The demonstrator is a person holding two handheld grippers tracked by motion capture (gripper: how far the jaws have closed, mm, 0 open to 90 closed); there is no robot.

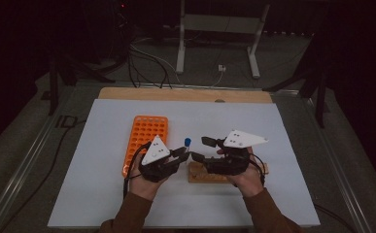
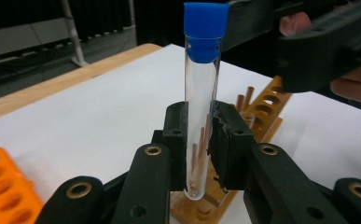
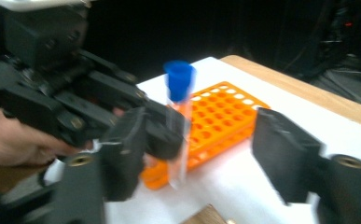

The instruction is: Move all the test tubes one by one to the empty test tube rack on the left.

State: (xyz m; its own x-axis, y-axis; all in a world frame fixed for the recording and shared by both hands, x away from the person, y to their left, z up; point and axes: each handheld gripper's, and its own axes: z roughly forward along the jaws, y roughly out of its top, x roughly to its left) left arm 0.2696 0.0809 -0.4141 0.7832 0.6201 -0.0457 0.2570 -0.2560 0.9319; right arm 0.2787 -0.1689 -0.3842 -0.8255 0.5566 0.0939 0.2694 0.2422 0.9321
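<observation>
Left gripper [image 2: 199,140] clamps upright blue-capped tube [image 2: 201,93]; right gripper [image 3: 197,154] gapes beside it, orange rack [image 3: 220,116] behind.

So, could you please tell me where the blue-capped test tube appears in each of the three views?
High view: test tube at centre, blue cap between the two grippers.
Left gripper view: upright at centre, clamped between the jaws.
Right gripper view: centre-left, upright.
Shared landmark: the orange rack, beside the tube in all three.

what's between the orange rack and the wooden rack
The left gripper, shut on an upright blue-capped test tube, sits between the orange rack and wooden rack in the high view.
</observation>
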